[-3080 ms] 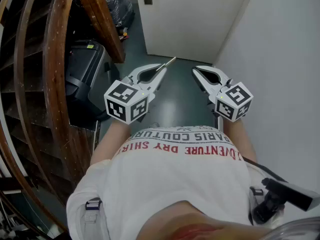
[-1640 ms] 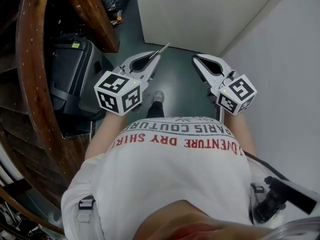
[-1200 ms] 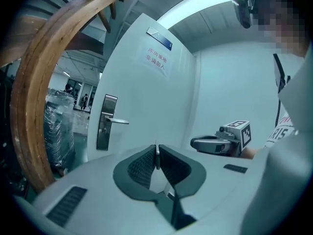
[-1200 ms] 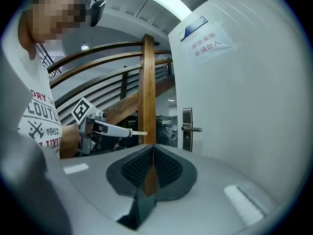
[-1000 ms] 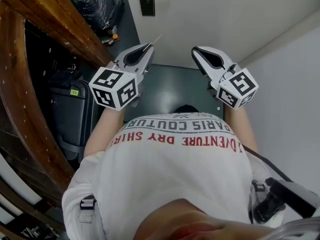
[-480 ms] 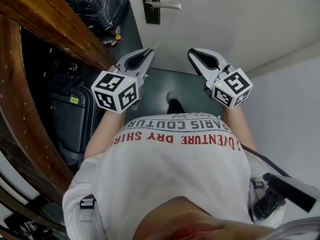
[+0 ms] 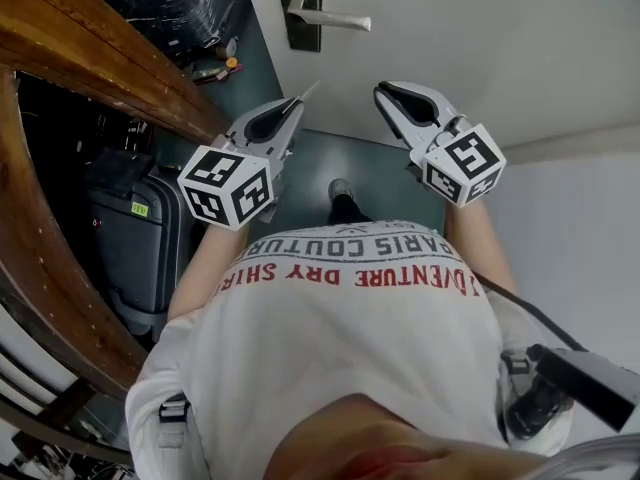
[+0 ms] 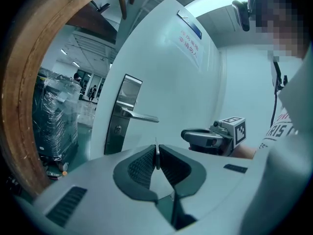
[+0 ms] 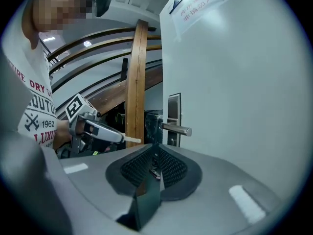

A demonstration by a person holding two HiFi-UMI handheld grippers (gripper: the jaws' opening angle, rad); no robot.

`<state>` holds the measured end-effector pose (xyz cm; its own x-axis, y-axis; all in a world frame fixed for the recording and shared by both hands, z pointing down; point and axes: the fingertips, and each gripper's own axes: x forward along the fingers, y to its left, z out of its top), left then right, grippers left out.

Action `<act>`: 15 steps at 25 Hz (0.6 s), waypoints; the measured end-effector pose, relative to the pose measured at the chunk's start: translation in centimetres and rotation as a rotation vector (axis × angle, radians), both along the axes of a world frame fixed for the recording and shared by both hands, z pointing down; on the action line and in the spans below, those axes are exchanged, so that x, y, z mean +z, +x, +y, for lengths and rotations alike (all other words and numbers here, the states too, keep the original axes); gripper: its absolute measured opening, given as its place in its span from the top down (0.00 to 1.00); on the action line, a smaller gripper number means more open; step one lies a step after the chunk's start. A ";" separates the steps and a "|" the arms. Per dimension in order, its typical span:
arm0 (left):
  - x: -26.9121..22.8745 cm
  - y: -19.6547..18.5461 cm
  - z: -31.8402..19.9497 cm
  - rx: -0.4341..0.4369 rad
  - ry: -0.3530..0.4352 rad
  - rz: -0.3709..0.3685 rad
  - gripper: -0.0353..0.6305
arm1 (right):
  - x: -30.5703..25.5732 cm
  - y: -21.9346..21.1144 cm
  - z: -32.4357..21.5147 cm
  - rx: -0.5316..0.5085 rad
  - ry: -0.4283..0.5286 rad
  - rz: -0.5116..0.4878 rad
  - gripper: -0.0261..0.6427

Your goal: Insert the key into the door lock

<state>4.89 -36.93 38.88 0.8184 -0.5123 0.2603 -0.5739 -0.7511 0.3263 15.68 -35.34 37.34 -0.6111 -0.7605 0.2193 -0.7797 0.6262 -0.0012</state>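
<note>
1. Step in hand, as I read it: bringing the key [image 7: 307,91] up to the door [image 7: 450,28] for insertion. The tip is hanging well apart from the door lock [image 8: 118,128], so nothing is seated yet.
2. The left gripper [image 7: 293,103] is clamping the key between its pads. The blade is sticking out past the jaw tips and pointing toward the door.
3. The right gripper [image 7: 382,91] is riding alongside with its jaws pressed together, holding nothing.
4. The door lock is sitting in the metal plate [image 7: 300,8] near the door's left edge in the head view, just under the handle [image 7: 335,20].
5. The next move is calling for three things:
   - lining the blade up with the keyhole below the handle
   - matching the blade's roll to the slot
   - pushing straight in, with no side load on such a thin blade
6. The key is showing as a thin pale metal sliver — edge-on in the left gripper view, a short light-coloured stick in the right gripper view. Its bow is hiding between the pads, so I am not making out the teeth.
</note>
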 end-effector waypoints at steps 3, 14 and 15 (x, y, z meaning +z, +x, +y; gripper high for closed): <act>0.1 -0.1 -1.0 -0.013 -0.005 0.006 0.91 | -1.4 0.7 -2.4 0.023 0.065 0.028 0.90; 1.3 -1.5 -4.4 -0.088 -0.067 0.064 0.91 | -1.1 0.4 -11.0 -0.020 0.090 0.134 0.65; 1.6 -1.6 -4.6 -0.094 -0.078 0.072 0.91 | -0.9 0.2 -11.4 -0.026 0.086 0.137 0.65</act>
<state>3.27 -41.49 40.46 0.7860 -0.5677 0.2449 -0.6134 -0.6663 0.4241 15.85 -46.71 36.48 -0.6001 -0.7641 0.2369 -0.7521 0.6398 0.1582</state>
